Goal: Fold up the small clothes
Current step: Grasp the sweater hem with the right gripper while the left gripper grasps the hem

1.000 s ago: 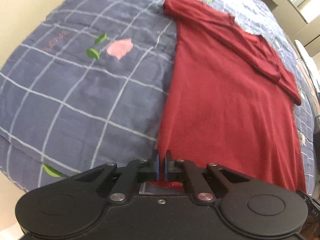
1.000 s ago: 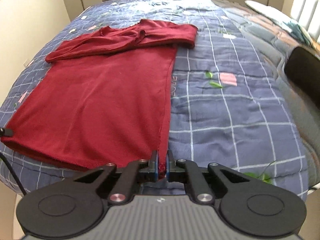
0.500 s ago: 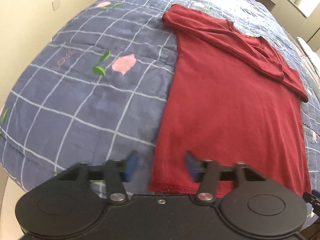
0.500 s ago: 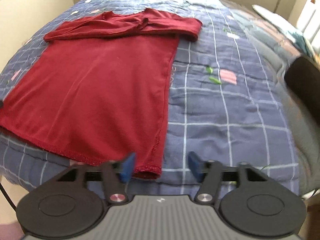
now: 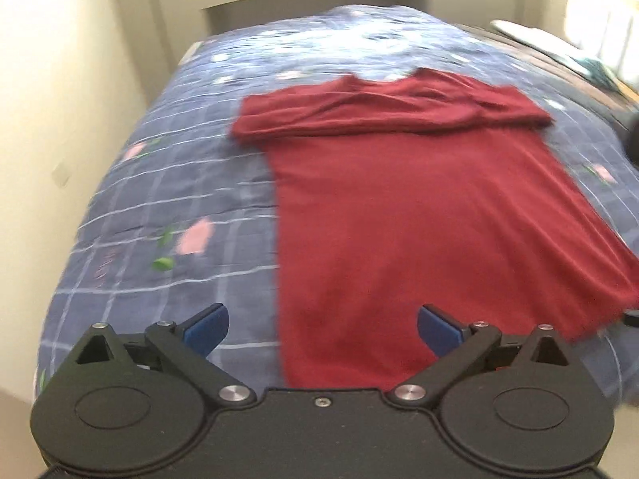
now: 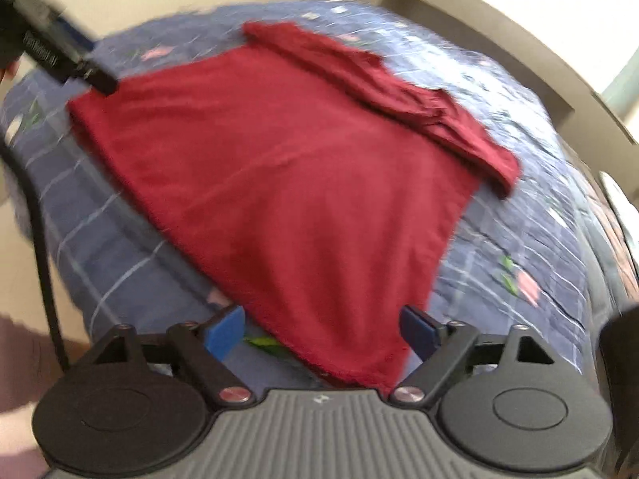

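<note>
A dark red shirt point(image 5: 419, 215) lies flat on the bed, its sleeves folded across the top point(image 5: 383, 107). My left gripper point(image 5: 321, 329) is wide open and empty, hovering over the shirt's near left hem corner. The shirt also shows in the right wrist view point(image 6: 287, 183). My right gripper point(image 6: 319, 333) is wide open and empty above the shirt's near right hem corner. The other gripper's black body point(image 6: 60, 56) shows at the far left hem corner in the right wrist view. Both views are motion-blurred.
The bed has a blue checked quilt point(image 5: 167, 207) with pink and green prints. A cream wall point(image 5: 60, 99) runs along its left side and a headboard point(image 5: 311, 0) stands at the far end. A black cable point(image 6: 44, 263) hangs at the left.
Both grippers let go of the hem corners, opened wide and pulled back. Both views have swung, and the shirt now lies flat and free.
</note>
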The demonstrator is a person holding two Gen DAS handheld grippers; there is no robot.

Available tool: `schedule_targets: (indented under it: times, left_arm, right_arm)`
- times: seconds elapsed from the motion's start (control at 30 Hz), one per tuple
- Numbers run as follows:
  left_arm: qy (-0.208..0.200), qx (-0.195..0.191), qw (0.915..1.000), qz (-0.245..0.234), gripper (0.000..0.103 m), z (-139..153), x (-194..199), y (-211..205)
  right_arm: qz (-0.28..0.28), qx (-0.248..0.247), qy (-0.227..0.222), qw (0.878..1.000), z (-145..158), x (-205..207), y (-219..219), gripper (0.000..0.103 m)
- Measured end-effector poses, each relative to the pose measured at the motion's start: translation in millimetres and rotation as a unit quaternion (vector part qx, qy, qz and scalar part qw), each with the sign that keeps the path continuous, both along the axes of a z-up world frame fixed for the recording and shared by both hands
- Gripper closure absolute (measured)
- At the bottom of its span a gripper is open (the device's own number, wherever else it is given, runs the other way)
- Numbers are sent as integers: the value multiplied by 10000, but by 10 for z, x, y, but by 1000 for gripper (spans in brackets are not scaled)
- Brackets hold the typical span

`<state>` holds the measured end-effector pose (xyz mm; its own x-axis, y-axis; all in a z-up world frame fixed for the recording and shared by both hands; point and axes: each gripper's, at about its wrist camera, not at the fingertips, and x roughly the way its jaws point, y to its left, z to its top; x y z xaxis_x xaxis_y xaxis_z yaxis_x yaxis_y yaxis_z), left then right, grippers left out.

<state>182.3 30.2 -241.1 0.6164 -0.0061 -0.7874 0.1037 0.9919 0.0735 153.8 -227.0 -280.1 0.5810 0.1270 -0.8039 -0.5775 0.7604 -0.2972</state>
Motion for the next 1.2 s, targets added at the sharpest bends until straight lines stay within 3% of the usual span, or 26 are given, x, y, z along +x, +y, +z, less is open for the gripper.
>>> schedule_targets:
  times: [0.2, 0.27, 0.37, 0.53, 0.73, 0.83, 0.93, 1.07, 1.17, 1.2]
  left_arm:
    - [261, -94, 9967, -763, 1, -92, -20, -281]
    - [404, -133, 9942, -992, 1, -139, -35, -352]
    - [476, -46, 9904, -1299, 1, -198, -71, -449]
    - [541, 121, 9850, -1636, 1, -278, -126, -588]
    - [709, 519, 9784, -1873, 1, -449, -55, -773]
    - [911, 824, 9726, -1972, 5, -548, 44, -834]
    - [908, 877, 9739, -1884, 12, -552, 142, -778]
    - [880, 801, 9802, -1582, 29, -501, 239, -574]
    - [739, 846, 9850, -1306, 51, -461, 282, -384]
    - [697, 807, 9866, -1234, 52, -446, 301, -314]
  right_arm:
    - [348, -199, 76, 9992, -163, 44, 115, 39]
    - [381, 19, 290, 9989, -138, 79, 92, 63]
    - [331, 232, 430, 9983, -88, 103, 59, 81]
    - [-94, 686, 529, 9962, 58, 228, -42, 96]
    - [-746, 1554, 657, 9828, 269, 542, -211, 97]
    - [-829, 1713, 680, 9794, 307, 654, -257, 97]
    - [-798, 1676, 660, 9804, 302, 697, -264, 97]
    - [-791, 1634, 696, 9809, 263, 672, -259, 96]
    - [-790, 1606, 766, 9809, 228, 642, -237, 95]
    - [-809, 1583, 788, 9809, 210, 635, -233, 93]
